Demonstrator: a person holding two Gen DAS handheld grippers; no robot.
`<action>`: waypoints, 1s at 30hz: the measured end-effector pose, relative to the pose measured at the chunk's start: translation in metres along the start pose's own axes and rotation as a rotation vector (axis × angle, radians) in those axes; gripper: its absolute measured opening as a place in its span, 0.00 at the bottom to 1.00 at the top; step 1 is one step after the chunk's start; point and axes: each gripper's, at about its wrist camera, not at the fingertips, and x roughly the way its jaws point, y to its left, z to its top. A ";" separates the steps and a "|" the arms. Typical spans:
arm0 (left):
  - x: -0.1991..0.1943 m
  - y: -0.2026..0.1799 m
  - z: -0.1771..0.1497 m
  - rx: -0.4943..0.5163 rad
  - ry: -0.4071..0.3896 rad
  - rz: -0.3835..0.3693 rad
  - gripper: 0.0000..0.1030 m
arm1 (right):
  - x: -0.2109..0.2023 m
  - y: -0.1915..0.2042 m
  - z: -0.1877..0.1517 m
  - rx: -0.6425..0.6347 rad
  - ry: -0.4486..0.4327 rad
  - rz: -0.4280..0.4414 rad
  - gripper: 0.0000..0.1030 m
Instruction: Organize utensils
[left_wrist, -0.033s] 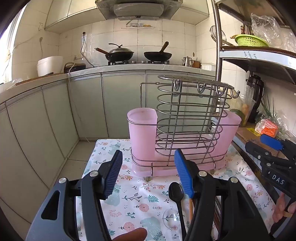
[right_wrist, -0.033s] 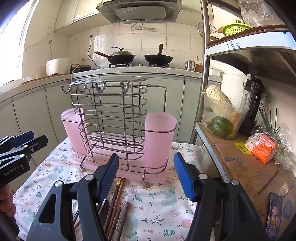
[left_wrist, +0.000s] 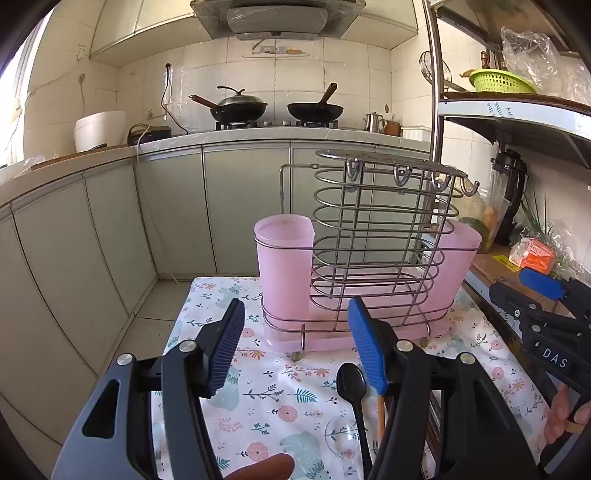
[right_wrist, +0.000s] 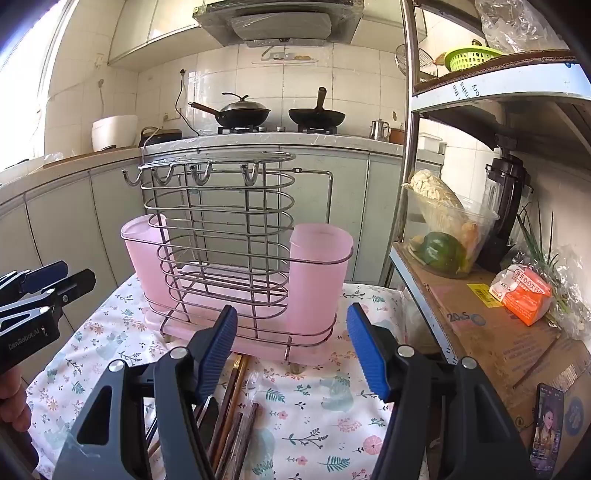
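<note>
A wire utensil rack (left_wrist: 373, 236) with a pink cup (left_wrist: 284, 266) at each end stands on the floral tablecloth (left_wrist: 273, 398). In front of it lie a black spoon (left_wrist: 351, 380), a clear spoon (left_wrist: 340, 432) and wooden chopsticks (left_wrist: 380, 410). My left gripper (left_wrist: 295, 310) hovers open just left of them, holding nothing. My right gripper (right_wrist: 291, 314) is open and empty too, above the chopsticks (right_wrist: 236, 391) and facing the rack (right_wrist: 221, 229). Each gripper shows at the edge of the other's view: the right gripper (left_wrist: 535, 299) and the left gripper (right_wrist: 48, 284).
A metal shelf unit stands right of the table with a cardboard box (right_wrist: 480, 332), a tub of vegetables (right_wrist: 447, 236), a blender (right_wrist: 506, 206), an orange packet (right_wrist: 524, 291) and a phone (right_wrist: 546, 428). Counter cabinets (left_wrist: 177, 206) and bare floor lie to the left.
</note>
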 end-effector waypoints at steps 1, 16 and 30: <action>0.000 0.000 0.000 0.000 -0.001 0.000 0.57 | 0.000 0.000 0.000 0.002 0.006 0.002 0.59; -0.001 -0.001 0.000 -0.003 -0.003 -0.005 0.57 | 0.000 0.002 0.001 -0.008 0.006 -0.003 0.59; 0.000 -0.002 -0.002 -0.006 0.005 -0.014 0.57 | 0.000 0.000 0.001 -0.007 0.007 -0.002 0.59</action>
